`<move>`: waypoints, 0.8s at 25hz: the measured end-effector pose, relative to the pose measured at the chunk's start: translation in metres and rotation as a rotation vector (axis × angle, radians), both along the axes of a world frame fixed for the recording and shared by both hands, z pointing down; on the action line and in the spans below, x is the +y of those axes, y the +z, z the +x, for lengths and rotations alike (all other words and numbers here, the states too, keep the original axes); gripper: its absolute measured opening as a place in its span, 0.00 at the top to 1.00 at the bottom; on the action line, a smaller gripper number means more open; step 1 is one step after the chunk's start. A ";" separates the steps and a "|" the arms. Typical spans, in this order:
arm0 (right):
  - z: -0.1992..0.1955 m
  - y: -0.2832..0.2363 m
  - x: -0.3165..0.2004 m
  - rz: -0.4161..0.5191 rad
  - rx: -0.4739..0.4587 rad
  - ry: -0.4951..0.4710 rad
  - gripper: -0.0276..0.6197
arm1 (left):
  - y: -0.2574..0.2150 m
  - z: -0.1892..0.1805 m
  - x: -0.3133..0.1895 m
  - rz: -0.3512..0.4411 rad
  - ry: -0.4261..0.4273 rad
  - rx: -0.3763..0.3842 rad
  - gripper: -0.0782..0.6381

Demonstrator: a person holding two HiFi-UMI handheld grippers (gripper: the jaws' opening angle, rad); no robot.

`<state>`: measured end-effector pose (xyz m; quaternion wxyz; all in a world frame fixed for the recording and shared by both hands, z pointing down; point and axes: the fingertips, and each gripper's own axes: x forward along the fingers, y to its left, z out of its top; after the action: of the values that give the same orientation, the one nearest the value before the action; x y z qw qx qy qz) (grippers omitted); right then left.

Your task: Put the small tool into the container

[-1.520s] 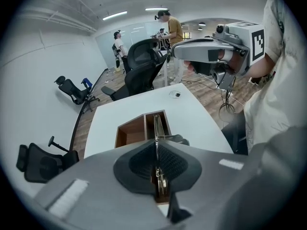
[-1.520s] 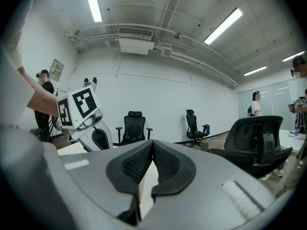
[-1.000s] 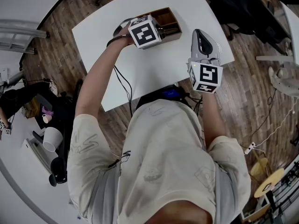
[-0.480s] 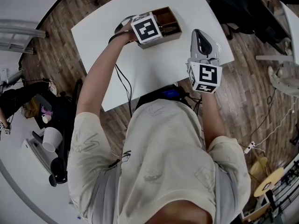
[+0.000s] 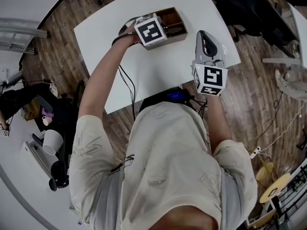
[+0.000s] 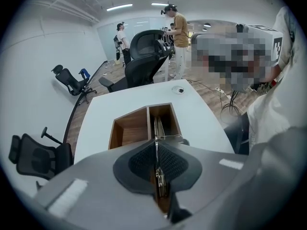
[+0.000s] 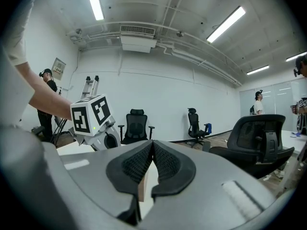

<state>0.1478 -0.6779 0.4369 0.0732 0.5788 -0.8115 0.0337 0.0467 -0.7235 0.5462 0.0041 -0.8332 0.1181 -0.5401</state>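
Note:
A wooden container (image 5: 173,17) with two compartments stands at the far side of the white table (image 5: 158,66). My left gripper (image 5: 165,31) hovers over its near end. In the left gripper view the left gripper (image 6: 156,152) is shut on a thin metal tool (image 6: 157,128), which reaches forward and down into the right compartment of the container (image 6: 129,121); the left compartment looks bare. My right gripper (image 5: 207,36) is held above the table's right edge, apart from the container. In the right gripper view my right gripper (image 7: 152,147) is shut with nothing in it.
A round cable port (image 6: 178,90) sits in the table beyond the container. Black office chairs (image 6: 144,63) and standing people (image 6: 180,30) are behind the table. A dark chair (image 5: 249,8) stands off the table's right corner. The left gripper's marker cube (image 7: 91,114) shows in the right gripper view.
My left gripper has moved slightly farther over the container with the tool, then held nearly still. The right gripper has not moved.

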 end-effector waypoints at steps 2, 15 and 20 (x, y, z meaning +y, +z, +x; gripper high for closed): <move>0.000 -0.002 0.000 0.003 0.000 -0.003 0.95 | -0.001 0.001 0.001 0.002 0.005 0.005 0.85; -0.001 -0.005 0.003 0.008 0.002 -0.004 0.95 | -0.012 -0.001 -0.003 0.051 0.007 0.003 0.72; -0.002 -0.008 0.003 0.011 0.002 -0.005 0.95 | -0.021 -0.002 -0.006 0.078 -0.011 0.025 0.73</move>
<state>0.1453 -0.6745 0.4286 0.0710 0.5771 -0.8131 0.0283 0.0451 -0.7294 0.5253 0.0322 -0.8384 0.1437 -0.5248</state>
